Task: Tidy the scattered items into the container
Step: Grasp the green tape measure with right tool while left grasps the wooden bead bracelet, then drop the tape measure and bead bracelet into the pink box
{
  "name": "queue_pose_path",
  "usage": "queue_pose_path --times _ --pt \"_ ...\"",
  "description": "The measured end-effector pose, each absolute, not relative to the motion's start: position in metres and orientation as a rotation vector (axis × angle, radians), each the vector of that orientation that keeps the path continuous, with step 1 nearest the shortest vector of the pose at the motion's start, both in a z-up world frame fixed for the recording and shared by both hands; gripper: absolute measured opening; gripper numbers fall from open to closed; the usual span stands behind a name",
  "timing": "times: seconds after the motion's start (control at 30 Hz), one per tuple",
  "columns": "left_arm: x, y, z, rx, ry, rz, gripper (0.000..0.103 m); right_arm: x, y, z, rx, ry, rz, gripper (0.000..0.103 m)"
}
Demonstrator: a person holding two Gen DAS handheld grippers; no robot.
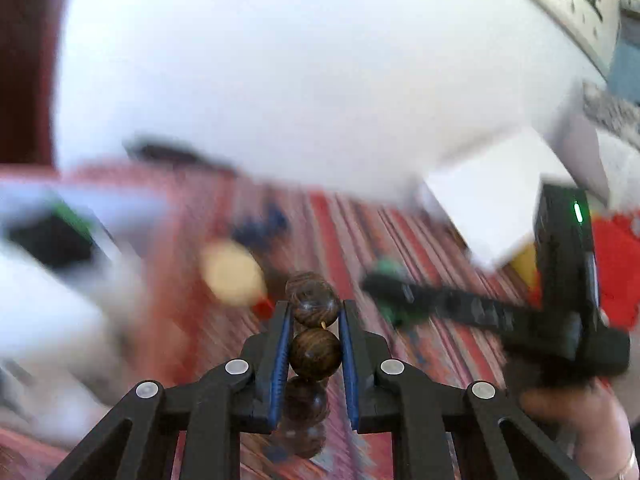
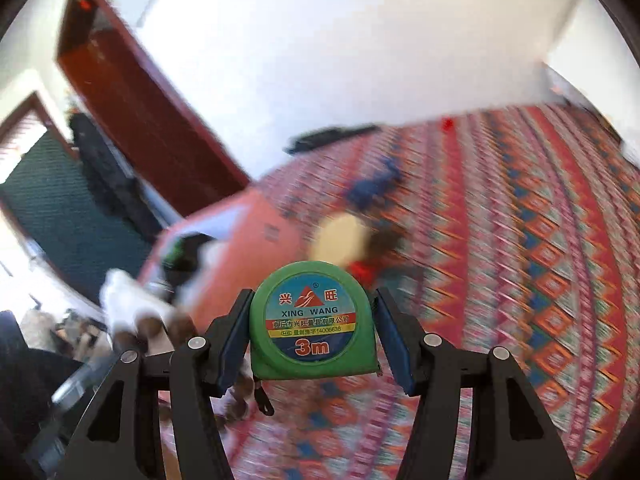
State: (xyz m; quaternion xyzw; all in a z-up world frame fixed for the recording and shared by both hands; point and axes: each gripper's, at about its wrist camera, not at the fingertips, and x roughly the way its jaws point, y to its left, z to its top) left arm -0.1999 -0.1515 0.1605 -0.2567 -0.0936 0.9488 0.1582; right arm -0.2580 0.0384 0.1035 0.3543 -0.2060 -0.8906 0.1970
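Grippers both loaded. Left gripper (image 1: 315, 326) clamps a string of brown wooden beads (image 1: 315, 354); right gripper (image 2: 311, 322) clamps a green tape measure (image 2: 312, 322). Both items sit above the patterned cloth (image 2: 520, 240). Red container (image 2: 248, 232) far left, blurred.

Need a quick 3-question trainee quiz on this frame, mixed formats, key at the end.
1. True or false: the left gripper is shut on a string of brown wooden beads.
2. Multiple choice: what sits between the fingers of the right gripper? A) a red block B) a green tape measure C) a blue cloth
3. Fill in: the length printed on the tape measure label reads ___.

Key: 1 true. 2 B. 3 3m.
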Motion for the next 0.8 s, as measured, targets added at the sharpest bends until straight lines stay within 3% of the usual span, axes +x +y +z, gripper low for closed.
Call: queue_pose_path --times 0.17,0.4,0.43,0.47,0.5,0.8 --pt "-0.22 -0.239 0.191 -0.633 -0.354 2.897 0.017 -0.284 -0.032 0.139 0.88 -0.52 -2.434 0.062" --pt "-0.275 -0.335 0.162 -0.761 -0.529 3.002 0.019 -0.356 -0.129 0.15 0.888 -0.445 -2.366 0.063" --pt "-0.281 -0.339 0.157 -0.791 -0.527 3.041 0.024 -0.366 -0.141 0.146 0.893 -0.421 -2.361 0.063" --pt "-0.285 -0.341 0.153 -0.813 -0.522 3.085 0.057 -0.373 -0.152 0.143 0.905 -0.397 -2.368 0.066" --pt "-0.287 -0.342 0.151 -0.825 -0.521 3.123 0.101 -0.379 -0.16 0.14 0.925 -0.379 -2.382 0.074" --pt "-0.267 -0.332 0.15 -0.758 -0.525 3.243 0.102 -0.32 -0.129 0.137 0.869 -0.392 -2.362 0.076"
